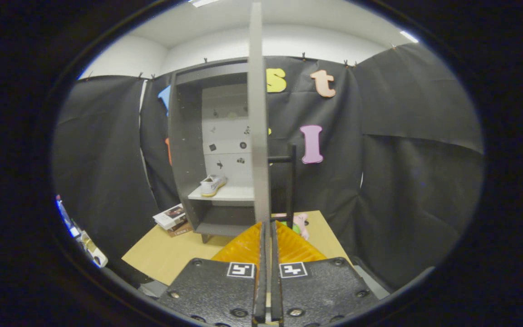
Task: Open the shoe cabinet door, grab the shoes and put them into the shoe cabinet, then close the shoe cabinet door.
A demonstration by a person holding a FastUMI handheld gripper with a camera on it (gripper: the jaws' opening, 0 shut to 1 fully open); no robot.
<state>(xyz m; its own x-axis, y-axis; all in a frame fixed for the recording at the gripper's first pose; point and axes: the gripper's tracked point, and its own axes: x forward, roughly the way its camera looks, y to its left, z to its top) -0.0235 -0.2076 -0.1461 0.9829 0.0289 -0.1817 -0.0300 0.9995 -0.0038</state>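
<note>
The dark grey shoe cabinet (pixel 184 150) stands on the wooden table, its inside showing. A white shoe (pixel 212 185) with a pale yellow sole lies on the cabinet's light shelf (pixel 225 194), toward the left wall. The cabinet door (pixel 257 113) is swung open and I see it edge-on, straight ahead. Its black bar handle (pixel 293 181) sticks out on the door's right face. My gripper (pixel 268 223) is shut, the fingers pressed together with nothing visible between them. Their tips reach the lower end of the door's edge; whether they touch it I cannot tell.
A small stack of books (pixel 173 218) lies on the table (pixel 170 254) left of the cabinet's foot. A pink and green soft item (pixel 301 225) sits right of the door, near the handle's bottom. Black cloth walls close in the booth.
</note>
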